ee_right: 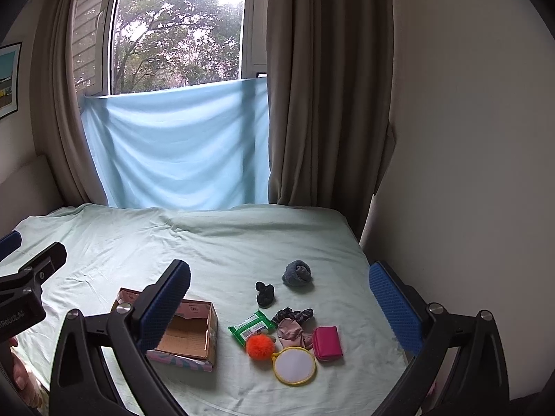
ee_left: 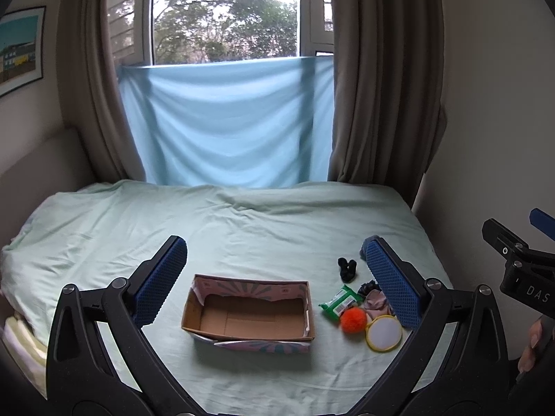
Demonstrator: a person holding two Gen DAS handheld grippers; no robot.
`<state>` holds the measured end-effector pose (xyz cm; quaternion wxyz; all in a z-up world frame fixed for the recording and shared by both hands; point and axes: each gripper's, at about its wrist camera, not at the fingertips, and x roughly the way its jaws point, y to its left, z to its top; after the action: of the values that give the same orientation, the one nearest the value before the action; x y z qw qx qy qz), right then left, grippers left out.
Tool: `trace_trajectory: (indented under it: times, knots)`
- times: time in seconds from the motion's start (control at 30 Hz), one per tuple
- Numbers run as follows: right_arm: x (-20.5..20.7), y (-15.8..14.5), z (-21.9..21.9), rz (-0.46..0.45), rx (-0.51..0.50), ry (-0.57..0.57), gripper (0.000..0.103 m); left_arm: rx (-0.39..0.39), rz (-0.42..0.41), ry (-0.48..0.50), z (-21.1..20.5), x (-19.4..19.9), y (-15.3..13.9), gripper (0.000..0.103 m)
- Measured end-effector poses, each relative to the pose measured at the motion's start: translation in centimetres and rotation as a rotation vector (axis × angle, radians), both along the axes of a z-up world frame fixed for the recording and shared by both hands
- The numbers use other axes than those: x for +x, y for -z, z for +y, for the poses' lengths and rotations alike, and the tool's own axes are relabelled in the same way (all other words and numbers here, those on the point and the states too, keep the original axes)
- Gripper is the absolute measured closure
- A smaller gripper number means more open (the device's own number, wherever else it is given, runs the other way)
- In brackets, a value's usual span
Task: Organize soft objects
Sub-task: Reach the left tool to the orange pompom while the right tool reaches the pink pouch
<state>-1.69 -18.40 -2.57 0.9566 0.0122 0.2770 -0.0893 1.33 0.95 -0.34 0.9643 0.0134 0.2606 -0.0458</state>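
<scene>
My left wrist camera looks along my fingers across the bed (ee_left: 242,228) toward the window (ee_left: 225,17), well above it. My right one faces likewise from further right; both share the cardboard box (ee_left: 249,315) and window.

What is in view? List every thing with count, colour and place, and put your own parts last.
cardboard box: 1, brown inside with patterned outside, empty, on the bed left of the small items
wipes pack: 1, green, right of the box
pom-pom: 1, orange, against the wipes pack
round pad: 1, white with yellow rim, nearest the camera
pouch: 1, pink, right of the pad
scrunchies: 3, black, dark patterned, dusty pink, behind the pad
rolled sock: 1, grey-blue, farthest back
bed sheet: 1, pale green
curtains: brown, flanking the window
left tongs: open, empty
right tongs: open, empty
</scene>
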Motion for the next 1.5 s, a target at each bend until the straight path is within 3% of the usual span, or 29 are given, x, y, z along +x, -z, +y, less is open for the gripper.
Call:
trace_trajectory:
  times: [0.27,0.57,1.03,1.23,1.5]
  knots:
    - [0.5,1.2,-1.8,0.022,-0.001,0.041,0.000,-0.022,0.061,0.039,-0.3,1.4,0.8,0.001]
    - [3.3,8.0,-8.5,0.104,0.027,0.046,0.000,-0.034,0.170,0.060,-6.1,4.2,6.9,0.001]
    - [10.0,26.6,-18.0,0.322,0.077,-0.019,0.000,0.014,0.343,-0.002,-18.2,9.3,24.8,0.001]
    - [12.1,34.2,-19.6,0.404,0.110,-0.026,0.000,0.015,0.456,-0.033,-20.7,12.5,32.8,0.001]
    - [14.0,41.9,-19.7,0.490,0.144,-0.040,0.003,0.011,0.569,-0.090,-21.8,15.8,41.6,0.007]
